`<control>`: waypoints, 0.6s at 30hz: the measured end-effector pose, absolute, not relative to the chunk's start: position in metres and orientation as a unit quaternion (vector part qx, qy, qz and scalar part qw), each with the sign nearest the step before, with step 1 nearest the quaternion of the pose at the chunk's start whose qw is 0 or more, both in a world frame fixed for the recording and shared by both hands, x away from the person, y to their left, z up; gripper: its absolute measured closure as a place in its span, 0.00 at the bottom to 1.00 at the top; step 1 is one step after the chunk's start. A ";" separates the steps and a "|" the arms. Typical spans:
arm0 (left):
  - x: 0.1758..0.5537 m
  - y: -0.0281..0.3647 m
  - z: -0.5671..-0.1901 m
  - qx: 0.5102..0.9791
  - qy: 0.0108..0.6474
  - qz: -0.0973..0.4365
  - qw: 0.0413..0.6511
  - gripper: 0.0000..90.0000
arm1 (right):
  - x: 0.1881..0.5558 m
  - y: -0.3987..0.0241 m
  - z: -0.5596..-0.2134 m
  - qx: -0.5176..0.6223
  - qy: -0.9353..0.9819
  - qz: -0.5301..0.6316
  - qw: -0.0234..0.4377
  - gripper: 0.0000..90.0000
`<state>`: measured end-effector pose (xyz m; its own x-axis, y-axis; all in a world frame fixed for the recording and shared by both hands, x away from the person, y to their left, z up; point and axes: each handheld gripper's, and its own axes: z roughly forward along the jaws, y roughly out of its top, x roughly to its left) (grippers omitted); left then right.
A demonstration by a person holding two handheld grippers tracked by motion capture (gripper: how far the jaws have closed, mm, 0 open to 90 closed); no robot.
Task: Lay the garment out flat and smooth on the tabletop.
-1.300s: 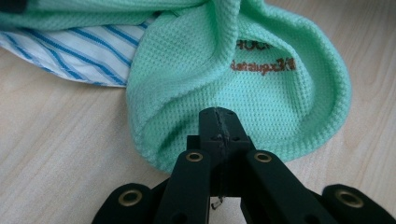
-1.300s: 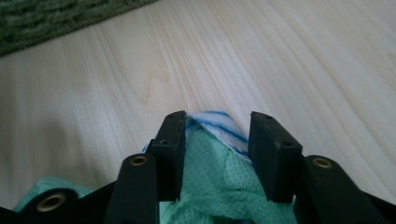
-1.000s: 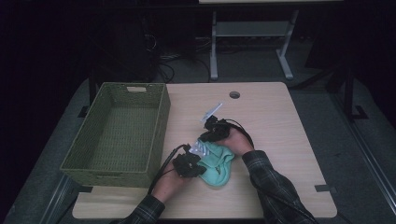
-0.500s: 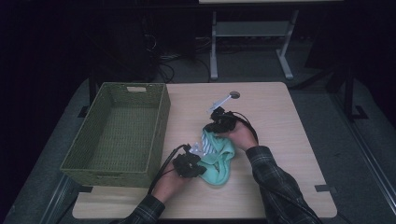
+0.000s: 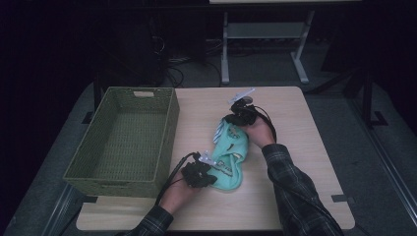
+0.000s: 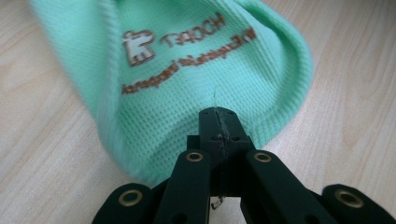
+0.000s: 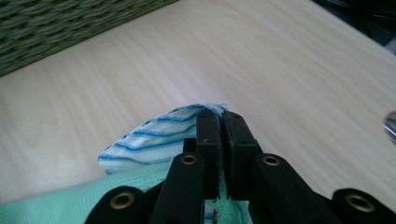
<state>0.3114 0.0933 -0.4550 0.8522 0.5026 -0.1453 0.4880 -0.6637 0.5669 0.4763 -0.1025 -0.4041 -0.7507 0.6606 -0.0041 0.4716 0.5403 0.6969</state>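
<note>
Mint-green cloth stretched between both hand-held grippers, long axis running from the near end to the far end of the surface

Nearest the person, the left hand-held gripper (image 5: 202,169) is clenched on the near end of the green cloth (image 5: 230,156), its printed brown lettering showing just past the closed jaws in the left gripper view; farther off, the right hand-held gripper (image 5: 235,119) pinches the far end, jaws shut on a blue-striped white edge (image 7: 159,140) of the same cloth. The cloth lies slightly slanted on the pale wood surface (image 5: 295,147), its middle resting on it. The woven green basket (image 5: 120,172) stands to the left, closer to the left hand, and looks empty. Beyond the surface, a dark floor, cables and a metal stand (image 5: 265,34)
</note>
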 end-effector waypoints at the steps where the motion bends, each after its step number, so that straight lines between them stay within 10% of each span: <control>1: 0.311 0.093 -0.455 0.912 0.271 0.012 0.307 1.00 | 0.479 -0.104 -0.404 0.331 0.865 0.350 0.138 0.95; 18: 0.313 0.094 -0.455 0.913 0.270 0.009 0.305 1.00 | 0.478 -0.127 -0.409 0.361 0.843 0.378 0.126 0.75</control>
<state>0.3126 0.0942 -0.4548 0.8545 0.4977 -0.1488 0.4871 -0.6681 0.5625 0.4781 -0.1271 -0.4093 -0.7077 0.7040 0.0599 0.5132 0.4539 0.7284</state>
